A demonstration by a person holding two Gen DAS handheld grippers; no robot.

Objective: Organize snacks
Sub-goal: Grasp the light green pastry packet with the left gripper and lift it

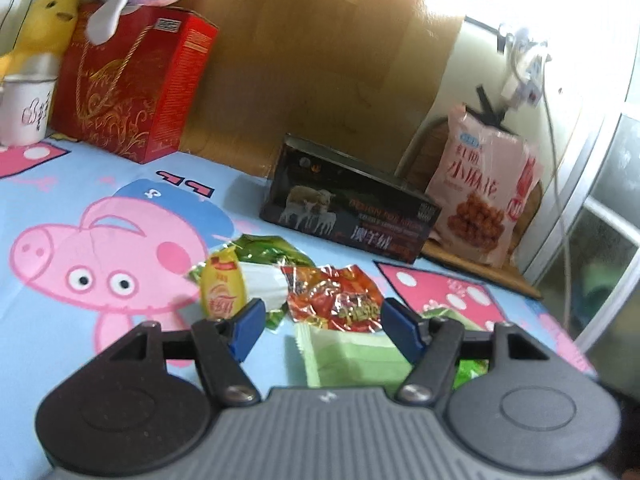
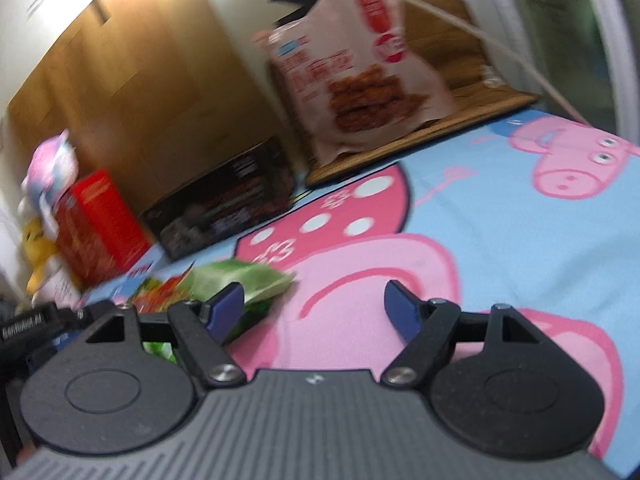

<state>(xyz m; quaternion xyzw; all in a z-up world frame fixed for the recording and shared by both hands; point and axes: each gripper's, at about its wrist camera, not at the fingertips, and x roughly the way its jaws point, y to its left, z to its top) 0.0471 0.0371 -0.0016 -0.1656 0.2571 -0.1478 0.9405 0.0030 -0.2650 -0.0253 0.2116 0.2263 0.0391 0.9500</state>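
The left gripper [image 1: 322, 316], a black two-finger tool with blue pads, is hovering released over a blue bedsheet [image 1: 120, 172] printed with pink cartoon pigs, its jaws standing apart with nothing pressed between them. Just ahead of its fingertips a small pile of snacks is lying on the sheet: a crinkled red foil snack packet [image 1: 336, 300] is sitting in line with the gap, a yellow sachet with red lettering [image 1: 222, 288] is lying just beyond the left pad, a white wrapper [image 1: 266, 282] is resting between the two, and shiny green foil packets [image 1: 272, 252] are lying behind them. A pale green paper packet [image 1: 352, 356] is lying below the gap, close to the tool's body; whether the pads are touching it I cannot tell.

Further ahead, a black rectangular box with sheep pictured on it [image 1: 348, 216] is standing against a wooden board, a pink bag of fried dough twists [image 1: 484, 200] is leaning to its right, and a red gift box with a gold cord handle [image 1: 132, 84] is standing far to the left, beside a yellow plush duck [image 1: 44, 28].

The right gripper [image 2: 314, 308] is likewise hanging unclenched and empty over the pink pig print [image 2: 360, 272]. The pale green packet [image 2: 244, 280] is lying just beyond its left pad.
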